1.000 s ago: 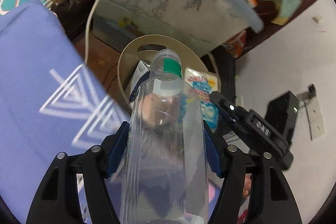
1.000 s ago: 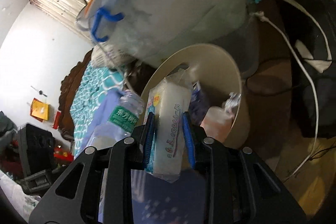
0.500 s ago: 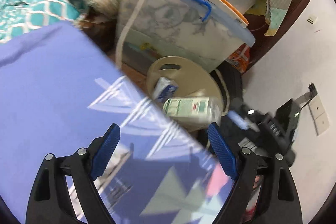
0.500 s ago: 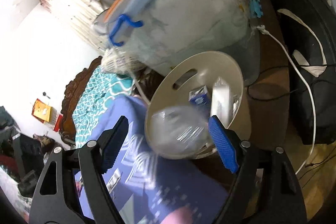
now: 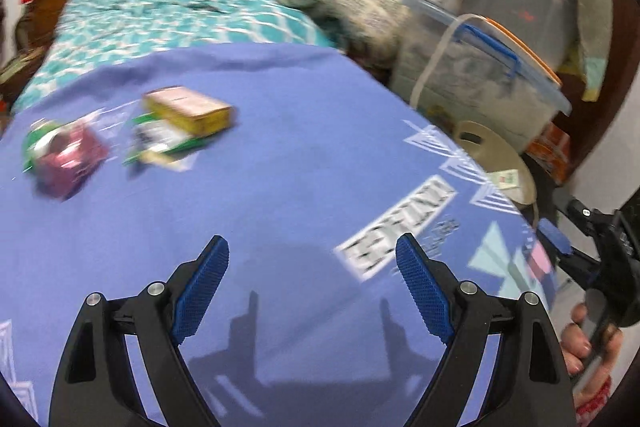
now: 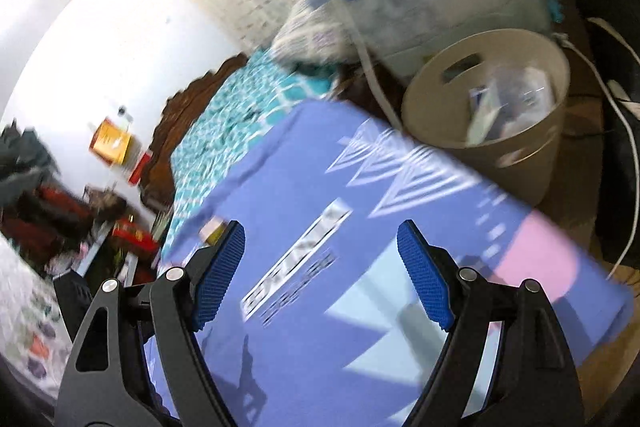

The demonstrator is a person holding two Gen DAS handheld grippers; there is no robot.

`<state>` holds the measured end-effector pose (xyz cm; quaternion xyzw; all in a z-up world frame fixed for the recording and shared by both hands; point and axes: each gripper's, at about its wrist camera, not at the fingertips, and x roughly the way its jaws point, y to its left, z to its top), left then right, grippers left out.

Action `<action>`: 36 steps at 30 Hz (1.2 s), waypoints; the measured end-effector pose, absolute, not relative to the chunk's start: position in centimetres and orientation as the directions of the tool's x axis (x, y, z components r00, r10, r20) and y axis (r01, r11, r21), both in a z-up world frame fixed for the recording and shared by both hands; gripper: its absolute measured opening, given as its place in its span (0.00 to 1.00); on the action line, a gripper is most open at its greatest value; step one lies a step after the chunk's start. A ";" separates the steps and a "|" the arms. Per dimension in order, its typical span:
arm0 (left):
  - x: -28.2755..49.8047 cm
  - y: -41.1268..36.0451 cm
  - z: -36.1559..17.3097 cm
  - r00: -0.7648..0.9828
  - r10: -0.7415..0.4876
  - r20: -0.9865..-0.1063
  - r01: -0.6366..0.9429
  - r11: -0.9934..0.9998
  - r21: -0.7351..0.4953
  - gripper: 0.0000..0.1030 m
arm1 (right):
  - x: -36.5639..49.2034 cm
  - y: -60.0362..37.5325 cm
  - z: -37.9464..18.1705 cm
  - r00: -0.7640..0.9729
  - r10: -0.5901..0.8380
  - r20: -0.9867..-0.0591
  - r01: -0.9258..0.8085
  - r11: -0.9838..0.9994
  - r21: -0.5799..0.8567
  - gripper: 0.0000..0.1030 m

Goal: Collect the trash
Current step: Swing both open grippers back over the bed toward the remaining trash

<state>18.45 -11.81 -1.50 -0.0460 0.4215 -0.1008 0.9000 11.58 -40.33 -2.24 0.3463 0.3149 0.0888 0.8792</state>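
Bedroom scene: purple printed mat [image 5: 304, 155] spread over a bed with a teal patterned cover [image 5: 168, 15], clear storage bin with blue handle [image 5: 484, 75] beyond it. Beige waste bin [image 6: 492, 107] stands just off the mat's far corner and already holds a clear bottle, a carton and wrappers (blurred, hard to separate).

Left gripper [image 5: 312, 287] hangs over the mat, jaws spread wide, nothing between them. Right gripper [image 6: 320, 275] likewise wide apart and empty, aimed toward the bin corner; it also shows at the right edge of the left view.

Trash left on the mat, well apart from both grippers: yellow flat box [image 5: 188, 109] lying partly on a green-and-white wrapper [image 5: 164, 143], and a pink small box [image 5: 68, 159] beside a green packet [image 5: 36, 141] near the left edge.

Step in hand, as I read it: between drops, heading for the next pickup. Next move calls for the left gripper to reach across to the yellow box, straddle its narrow sides, close, then carry it to the bin. Heavy motion blur, so exact item edges are uncertain.
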 end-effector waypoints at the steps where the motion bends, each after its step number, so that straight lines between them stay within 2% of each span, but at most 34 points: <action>1: 17.8 -10.8 -1.5 0.634 -0.199 -0.747 0.119 0.980 -0.160 0.79 | 11.5 -39.4 -2.3 0.776 0.386 -0.499 0.052 0.750 0.660 0.77; 19: 10.4 1.4 -2.2 0.686 0.084 -0.723 -0.154 0.988 -0.032 0.79 | 12.4 -25.2 -3.0 0.610 0.509 -0.607 -0.110 0.813 0.571 0.77; 27: 8.5 6.1 -3.5 0.646 0.206 -0.735 -0.281 0.959 0.021 0.82 | 12.8 -18.3 -2.7 0.546 0.522 -0.655 -0.250 0.848 0.468 0.77; 31: 7.9 8.1 -3.8 0.626 0.194 -0.755 -0.322 0.946 -0.024 0.84 | 13.0 -15.4 -3.1 0.518 0.517 -0.681 -0.304 0.856 0.418 0.77; 36: 7.5 8.0 -3.8 0.634 0.186 -0.750 -0.312 0.950 -0.028 0.86 | 14.1 -14.6 -4.1 0.495 0.510 -0.703 -0.283 0.860 0.424 0.77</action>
